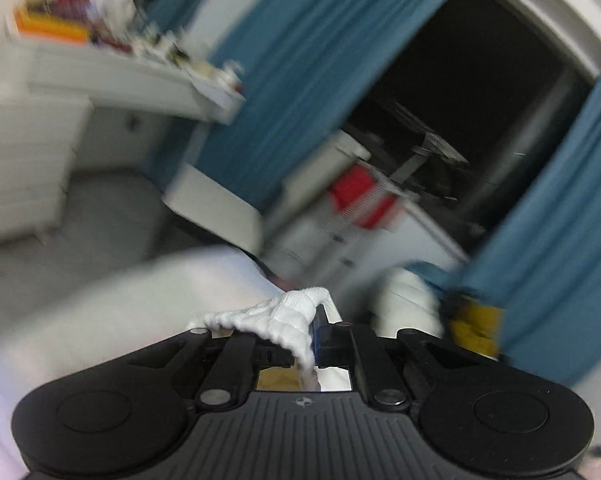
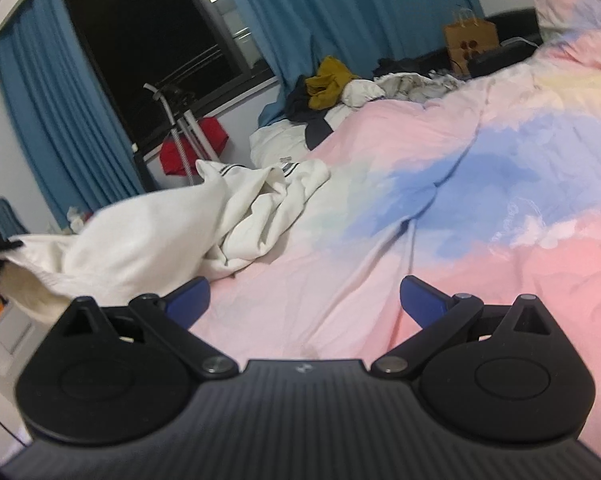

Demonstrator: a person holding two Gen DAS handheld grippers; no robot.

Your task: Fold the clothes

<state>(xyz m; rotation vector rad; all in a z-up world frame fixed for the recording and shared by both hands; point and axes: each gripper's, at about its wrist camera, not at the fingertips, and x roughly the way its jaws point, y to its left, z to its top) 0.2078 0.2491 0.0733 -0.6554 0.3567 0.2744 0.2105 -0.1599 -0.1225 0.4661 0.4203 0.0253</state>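
White ribbed garment (image 1: 288, 316) edge clenched in left gripper (image 1: 314, 330); right gripper (image 2: 304, 300) spread wide over soft pastel duvet (image 2: 440, 200).

Ahead of you hang blue curtains (image 2: 332, 12) beside a dark window (image 2: 148, 40). A brown paper bag (image 2: 470, 38) stands at the far edge of the pastel duvet (image 2: 480, 184).

White garment (image 2: 148, 232) with dark stripes noted; bed cover (image 2: 460, 208) patterned pink, blue, pale yellow; curtains (image 2: 340, 12) teal; fingers (image 2: 422, 296) blue.
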